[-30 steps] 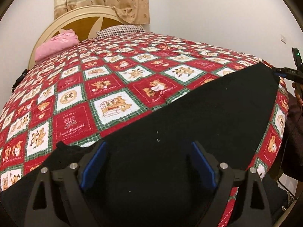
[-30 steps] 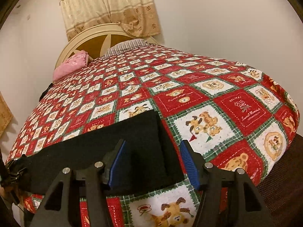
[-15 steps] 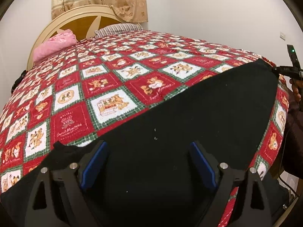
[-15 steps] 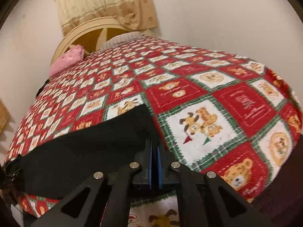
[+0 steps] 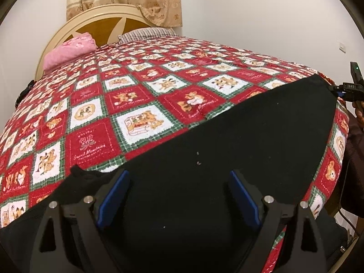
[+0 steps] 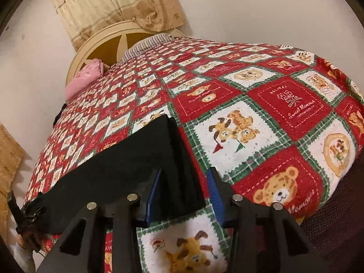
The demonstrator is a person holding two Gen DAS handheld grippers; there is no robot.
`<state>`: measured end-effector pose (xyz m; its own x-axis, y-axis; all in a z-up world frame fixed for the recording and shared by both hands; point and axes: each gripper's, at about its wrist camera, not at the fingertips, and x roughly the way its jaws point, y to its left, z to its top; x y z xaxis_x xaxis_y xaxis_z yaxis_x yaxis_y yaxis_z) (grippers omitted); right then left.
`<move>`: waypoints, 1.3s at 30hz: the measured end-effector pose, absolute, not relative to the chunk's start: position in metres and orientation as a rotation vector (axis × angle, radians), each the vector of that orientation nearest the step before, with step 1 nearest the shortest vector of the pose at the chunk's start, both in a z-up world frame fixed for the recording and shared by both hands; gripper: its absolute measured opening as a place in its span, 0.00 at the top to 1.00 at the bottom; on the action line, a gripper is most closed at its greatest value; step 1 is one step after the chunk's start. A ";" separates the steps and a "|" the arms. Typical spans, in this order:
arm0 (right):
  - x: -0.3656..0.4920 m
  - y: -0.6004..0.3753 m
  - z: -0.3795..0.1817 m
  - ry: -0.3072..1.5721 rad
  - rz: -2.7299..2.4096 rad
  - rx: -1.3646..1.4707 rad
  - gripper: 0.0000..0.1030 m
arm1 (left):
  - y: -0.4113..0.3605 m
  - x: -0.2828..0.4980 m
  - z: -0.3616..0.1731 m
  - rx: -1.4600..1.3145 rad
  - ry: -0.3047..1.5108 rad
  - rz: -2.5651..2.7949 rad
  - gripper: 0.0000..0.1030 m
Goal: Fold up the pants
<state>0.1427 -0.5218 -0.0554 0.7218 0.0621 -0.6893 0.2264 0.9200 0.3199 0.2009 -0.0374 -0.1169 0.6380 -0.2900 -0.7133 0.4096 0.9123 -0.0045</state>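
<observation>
Black pants (image 5: 238,141) lie flat along the near edge of the bed. In the left wrist view my left gripper (image 5: 179,195) is open, its blue pads spread wide above the near end of the pants. In the right wrist view the pants (image 6: 127,159) stretch away to the left. My right gripper (image 6: 184,195) is open, its jaws straddling the pants' right-hand hem edge. The right gripper also shows far right in the left wrist view (image 5: 348,88), by the far end of the pants.
The bed is covered by a red, white and green patchwork blanket (image 5: 141,104) with bear prints. A pink pillow (image 5: 68,52) and a striped pillow (image 5: 145,34) lie by the cream headboard (image 5: 107,22). A curtain (image 6: 118,6) hangs behind. The white wall is to the right.
My right gripper closed on the pants' hem half a second ago and has since opened part way. My left gripper stays open over the pants, barely moved.
</observation>
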 end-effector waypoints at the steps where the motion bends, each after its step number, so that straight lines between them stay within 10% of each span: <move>1: 0.144 -0.524 -0.058 0.757 -0.086 0.424 0.59 | -0.037 0.202 -0.118 0.158 0.788 -0.402 0.11; 5: 0.151 -0.527 -0.061 0.755 -0.045 0.469 0.63 | -0.033 0.204 -0.119 0.131 0.801 -0.411 0.11; 7: 0.153 -0.523 -0.059 0.772 -0.016 0.468 0.88 | -0.031 0.204 -0.119 0.120 0.799 -0.414 0.11; 39: 0.168 -0.285 -0.015 0.692 0.246 0.054 0.89 | -0.027 0.179 -0.098 -0.033 0.777 -0.511 0.11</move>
